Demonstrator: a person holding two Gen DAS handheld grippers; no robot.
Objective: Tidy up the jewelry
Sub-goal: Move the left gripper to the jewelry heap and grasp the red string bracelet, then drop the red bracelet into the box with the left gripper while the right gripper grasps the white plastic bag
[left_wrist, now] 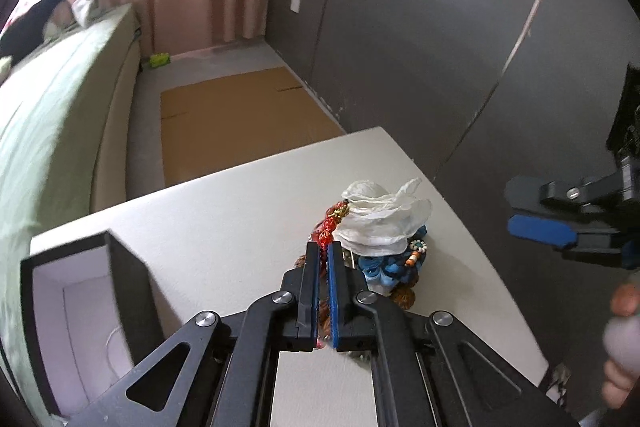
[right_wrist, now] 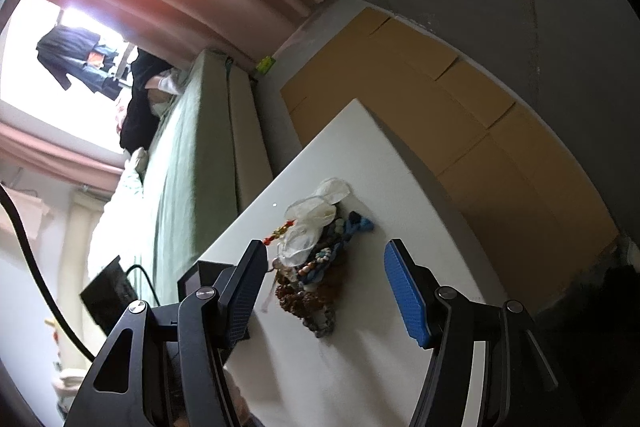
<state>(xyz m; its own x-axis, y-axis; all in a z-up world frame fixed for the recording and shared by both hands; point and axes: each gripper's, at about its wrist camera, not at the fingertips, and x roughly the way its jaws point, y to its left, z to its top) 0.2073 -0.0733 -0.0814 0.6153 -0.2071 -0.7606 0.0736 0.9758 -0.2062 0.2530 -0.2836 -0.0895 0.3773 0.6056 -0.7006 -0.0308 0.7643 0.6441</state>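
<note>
A tangled pile of jewelry (left_wrist: 384, 251) lies on the white table (left_wrist: 224, 211): white translucent pouches (left_wrist: 380, 215), a red bead string (left_wrist: 330, 223), blue cord and brown beads. My left gripper (left_wrist: 323, 247) is nearly shut, with a reddish-brown bead strand (left_wrist: 323, 311) between its pads, right at the pile's near edge. An open black box with white lining (left_wrist: 76, 315) stands at the left. My right gripper (right_wrist: 324, 287) is open and empty, held above the table near the pile (right_wrist: 316, 259); it also shows in the left wrist view (left_wrist: 560, 223).
A bed with a green cover (left_wrist: 52, 115) runs along the left. Flat cardboard (left_wrist: 236, 123) lies on the floor beyond the table. A dark wall (left_wrist: 440, 27) stands to the right. The table's far edge (left_wrist: 256, 159) is close behind the pile.
</note>
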